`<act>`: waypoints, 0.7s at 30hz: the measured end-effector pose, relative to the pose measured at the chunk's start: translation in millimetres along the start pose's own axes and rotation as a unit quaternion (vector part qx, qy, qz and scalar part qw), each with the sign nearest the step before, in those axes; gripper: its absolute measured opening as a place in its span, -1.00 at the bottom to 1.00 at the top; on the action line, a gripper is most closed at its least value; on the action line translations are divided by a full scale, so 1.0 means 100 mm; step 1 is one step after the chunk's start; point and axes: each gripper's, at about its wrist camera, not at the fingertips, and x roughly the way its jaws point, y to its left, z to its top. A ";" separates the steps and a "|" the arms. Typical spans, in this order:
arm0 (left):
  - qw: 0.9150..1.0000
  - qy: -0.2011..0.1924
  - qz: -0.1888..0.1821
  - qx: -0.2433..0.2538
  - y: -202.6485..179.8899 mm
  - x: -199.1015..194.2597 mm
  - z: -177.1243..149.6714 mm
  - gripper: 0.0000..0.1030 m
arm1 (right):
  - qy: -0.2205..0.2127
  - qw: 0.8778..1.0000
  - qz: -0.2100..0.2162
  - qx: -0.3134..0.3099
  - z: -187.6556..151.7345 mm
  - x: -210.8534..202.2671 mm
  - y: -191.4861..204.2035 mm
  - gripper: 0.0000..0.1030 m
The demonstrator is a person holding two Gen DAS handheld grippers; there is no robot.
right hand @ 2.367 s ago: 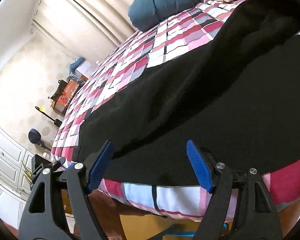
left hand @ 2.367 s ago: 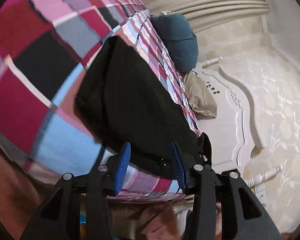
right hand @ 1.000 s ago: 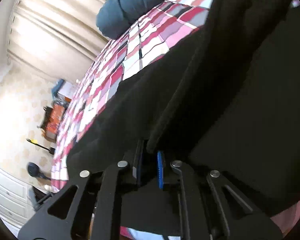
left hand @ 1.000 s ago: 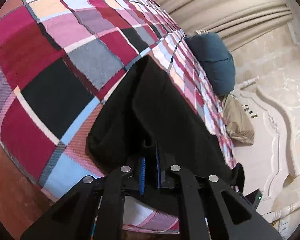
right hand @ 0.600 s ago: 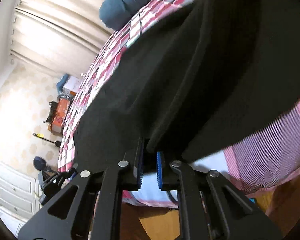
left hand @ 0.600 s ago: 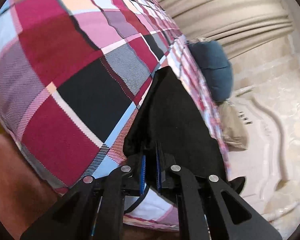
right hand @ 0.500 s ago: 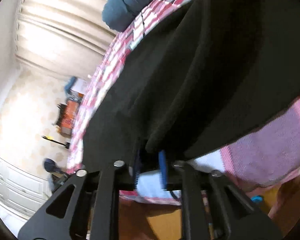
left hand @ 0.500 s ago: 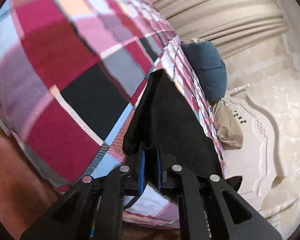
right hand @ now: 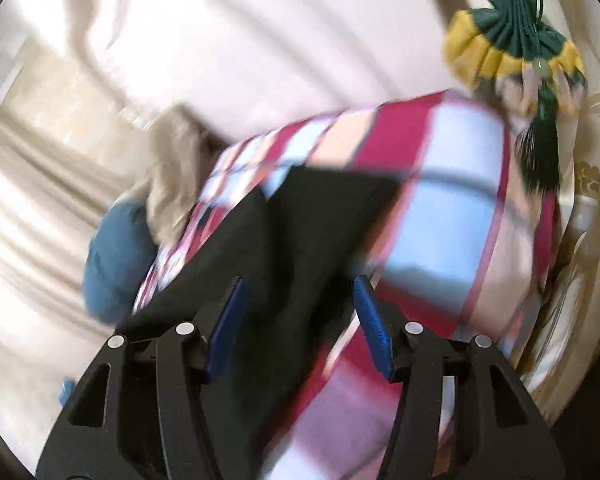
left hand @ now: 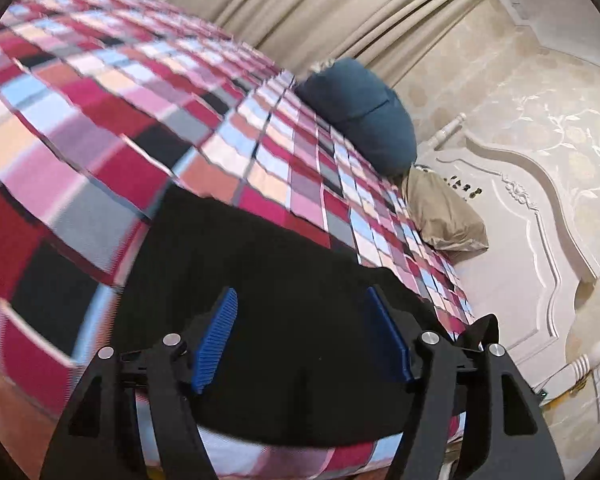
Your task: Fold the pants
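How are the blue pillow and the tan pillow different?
The blue pillow is dark teal, plump and rounded; the tan pillow is beige, flatter and crumpled. The blue pillow lies farther along the bed; the tan pillow lies nearer the black pants. Both sit by the white headboard.

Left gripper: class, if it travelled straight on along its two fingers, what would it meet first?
Most likely the black pants lying on the checked bedspread; the left gripper, its jaws opening with nothing clamped, points down at them. Exact depth is unclear.

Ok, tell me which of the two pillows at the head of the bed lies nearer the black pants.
The tan pillow: it lies against the white headboard, closer to the black pants. The blue pillow sits farther up, by the curtains.
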 end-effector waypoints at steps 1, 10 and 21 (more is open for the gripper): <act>1.000 0.006 0.002 -0.001 -0.01 0.08 -0.02 0.28 | 0.008 1.000 0.000 0.014 0.09 0.10 -0.07 0.07; 0.998 0.037 0.022 -0.044 0.03 0.39 -0.11 0.56 | 0.002 0.999 -0.036 -0.019 0.51 0.35 -0.21 -0.91; 0.998 0.042 0.027 -0.029 0.02 0.46 -0.14 0.67 | -0.024 0.996 0.061 0.065 0.21 -0.21 -0.33 -0.17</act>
